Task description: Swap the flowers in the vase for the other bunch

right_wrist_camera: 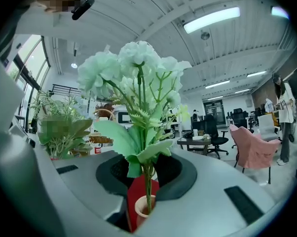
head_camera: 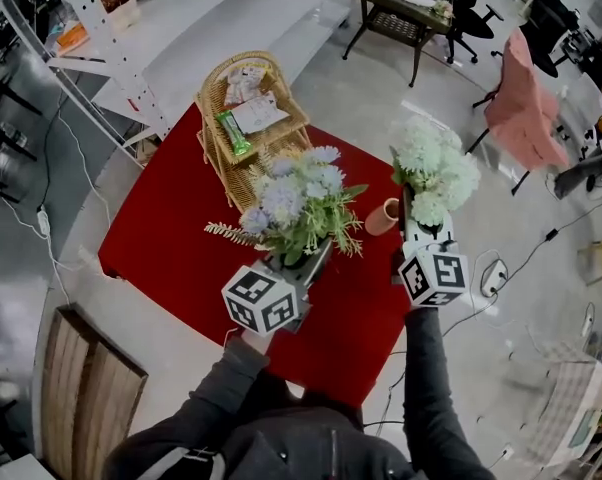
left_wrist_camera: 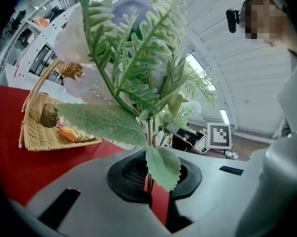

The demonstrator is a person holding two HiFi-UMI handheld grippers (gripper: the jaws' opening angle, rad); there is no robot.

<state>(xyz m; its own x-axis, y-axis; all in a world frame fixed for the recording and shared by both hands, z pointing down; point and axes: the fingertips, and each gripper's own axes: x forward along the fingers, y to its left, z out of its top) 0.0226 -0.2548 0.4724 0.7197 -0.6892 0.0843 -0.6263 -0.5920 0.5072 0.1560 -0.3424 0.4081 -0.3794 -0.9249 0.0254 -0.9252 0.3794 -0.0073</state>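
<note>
Above the red-clothed bench (head_camera: 151, 238), the fingers of my left gripper (left_wrist_camera: 150, 186) clamp the purple bunch (head_camera: 296, 203) clear to one side, while those of my right gripper (right_wrist_camera: 147, 186) pinch the white bunch (head_camera: 436, 173) by its stems over the vase (right_wrist_camera: 144, 208), probably so one can replace the other.

The lilac bunch (head_camera: 296, 203), pale purple blooms among green fern sprays and broad toothed leaves, stands upright, its stems pinched between the jaws of the left hand-held gripper (head_camera: 306, 263) above the red cloth (head_camera: 181, 228) on the desk. The white bunch (head_camera: 436, 173), rounded whitish-green heads on thin green stems with a few wide leaves, is also upright, its stems clamped in the right hand-held gripper (head_camera: 413, 230). The vase (head_camera: 383, 216), small and terracotta-pink, stands on the cloth between the two bunches, just beside the white bunch's stems. Whether a stem tip is inside its mouth cannot be told.
</note>
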